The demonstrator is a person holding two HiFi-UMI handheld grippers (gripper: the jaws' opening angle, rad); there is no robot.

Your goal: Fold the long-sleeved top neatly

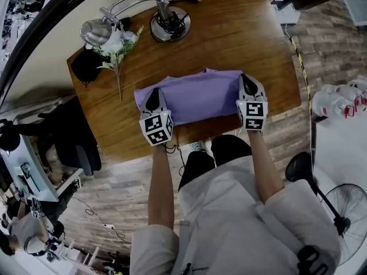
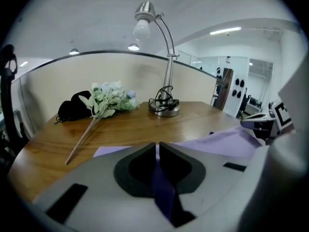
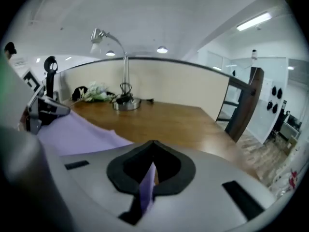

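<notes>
My left gripper [image 2: 158,148] is clenched on purple cloth, and a strip of it runs back between the pads. My right gripper [image 3: 153,151] is clamped tight on a thinner pinch of the same cloth. The top [image 1: 198,96] lies as a wide purple band across the near half of the table [image 1: 246,33], already partly folded I'd judge, with my grips at its left and right ends. The step looks like carrying the held edge over for the next fold. To do it well I lift both ends together and keep the cloth taut between them so nothing sags or creases. I move both at the same pace, lay edge flush on edge, and let go only once it's flat. The right pinch looks slim and may slip, so no jerks. Further back, the flowers [image 1: 117,44] have their stem just beside the top's left end, so I keep the fold clear of it. The lamp [image 1: 169,22] is well apart.
</notes>
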